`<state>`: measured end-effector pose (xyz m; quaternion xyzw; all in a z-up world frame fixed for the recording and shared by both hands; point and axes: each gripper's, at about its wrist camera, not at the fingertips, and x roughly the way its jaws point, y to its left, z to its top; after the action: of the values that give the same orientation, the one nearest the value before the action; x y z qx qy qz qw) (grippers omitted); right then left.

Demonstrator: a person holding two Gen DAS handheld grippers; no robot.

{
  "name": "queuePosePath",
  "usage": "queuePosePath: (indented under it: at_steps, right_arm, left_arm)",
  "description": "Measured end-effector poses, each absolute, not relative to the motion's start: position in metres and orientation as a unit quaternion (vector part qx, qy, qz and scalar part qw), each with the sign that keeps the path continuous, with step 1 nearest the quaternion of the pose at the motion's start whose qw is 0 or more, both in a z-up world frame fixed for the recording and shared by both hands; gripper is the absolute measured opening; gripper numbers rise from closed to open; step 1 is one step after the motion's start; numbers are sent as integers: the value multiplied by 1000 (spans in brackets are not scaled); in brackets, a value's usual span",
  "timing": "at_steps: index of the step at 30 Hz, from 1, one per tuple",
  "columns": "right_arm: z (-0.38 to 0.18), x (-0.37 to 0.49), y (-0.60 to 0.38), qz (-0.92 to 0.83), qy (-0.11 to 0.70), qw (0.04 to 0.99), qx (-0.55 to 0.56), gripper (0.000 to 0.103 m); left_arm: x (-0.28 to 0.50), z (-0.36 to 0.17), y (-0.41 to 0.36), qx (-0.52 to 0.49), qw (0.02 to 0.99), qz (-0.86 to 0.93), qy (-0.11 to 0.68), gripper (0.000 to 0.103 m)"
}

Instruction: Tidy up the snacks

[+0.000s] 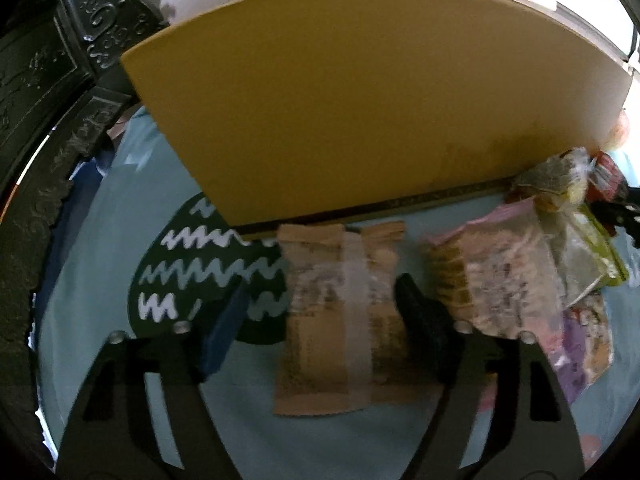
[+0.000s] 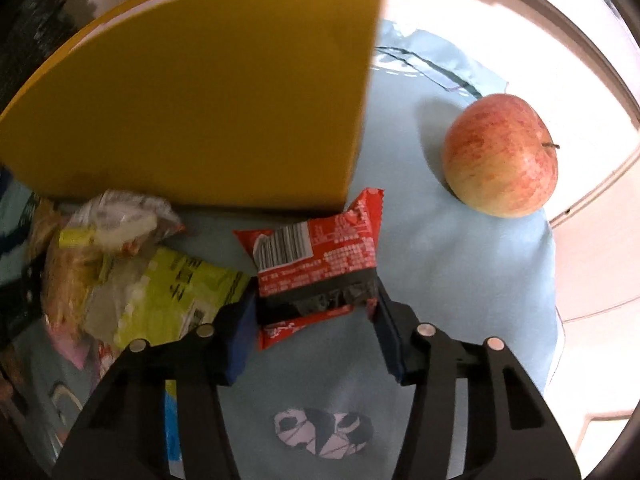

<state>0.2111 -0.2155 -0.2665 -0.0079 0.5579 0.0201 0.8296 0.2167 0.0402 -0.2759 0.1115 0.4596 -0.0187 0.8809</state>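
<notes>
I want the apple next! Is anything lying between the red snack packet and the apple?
No. In the right wrist view, only bare light blue cloth lies between the red snack packet, held by the right gripper, and the apple.

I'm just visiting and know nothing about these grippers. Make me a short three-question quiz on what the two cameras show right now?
1. True or false: the right gripper has its fingers around the red snack packet.
2. Which fruit lies on the light blue cloth to the right of the yellow box?
A. banana
B. apple
C. orange
3. Fill in: the left gripper is open, with the ______ paper snack packet lying between its fingers.

Key
1. True: the packet sits between both pads.
2. B, the apple.
3. brown; the jaws stand wide apart and do not yet press it.
</notes>
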Motion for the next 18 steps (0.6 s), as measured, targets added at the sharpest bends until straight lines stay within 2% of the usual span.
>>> queuePosePath:
  at_steps: [1, 6, 10, 15, 18]
  right_arm:
    - [-267, 206, -215, 31, 562, 826, -5, 55]
    - [-268, 191, -211, 68, 570, 819, -14, 68]
    - [-261, 188, -219, 44, 542, 839, 7, 70]
    - [-268, 200, -216, 21, 563, 826, 13, 76]
    - [-275, 205, -213, 13, 576, 817, 20, 77]
  left_arm:
    - [217, -278, 44, 113, 880, -2, 462, 101]
    - [223, -279, 61, 81, 877, 15, 474, 100]
    - [213, -274, 43, 75, 881, -51, 465, 99]
    - [219, -287, 54, 30, 867, -29, 497, 101]
    - [220, -287, 45, 79, 868, -32, 489, 99]
